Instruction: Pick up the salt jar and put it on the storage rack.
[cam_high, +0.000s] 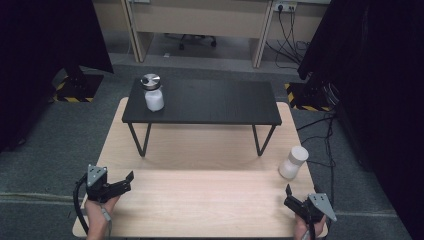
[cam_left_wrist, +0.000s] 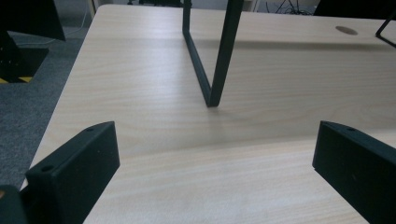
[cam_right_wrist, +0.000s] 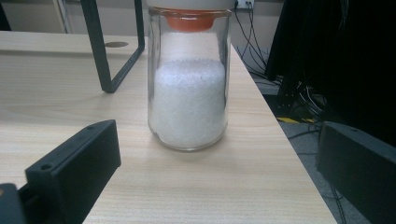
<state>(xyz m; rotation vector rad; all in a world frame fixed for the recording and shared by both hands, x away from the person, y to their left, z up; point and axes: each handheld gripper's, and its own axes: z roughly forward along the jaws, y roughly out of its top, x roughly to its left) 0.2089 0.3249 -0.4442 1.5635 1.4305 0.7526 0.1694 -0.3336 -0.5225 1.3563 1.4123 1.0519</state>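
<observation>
A glass jar (cam_high: 293, 162) of white grains with a white lid stands upright on the light wooden table (cam_high: 200, 190), near its right edge. In the right gripper view this jar (cam_right_wrist: 189, 93) is straight ahead, a short way beyond my open right gripper (cam_right_wrist: 219, 140). From above, the right gripper (cam_high: 301, 190) sits at the front right corner, just short of the jar. A second jar (cam_high: 153, 92), with a metal lid, stands on the left end of a black raised shelf (cam_high: 210, 102). My left gripper (cam_high: 131, 181) rests open at the front left, nothing between its jaws (cam_left_wrist: 217, 140).
The black shelf spans the back half of the table on thin metal legs (cam_left_wrist: 210, 70), one of which (cam_right_wrist: 105, 60) stands left of the near jar. The table's right edge (cam_right_wrist: 280, 140) drops off close beside that jar. Cables (cam_high: 325, 130) lie on the floor to the right.
</observation>
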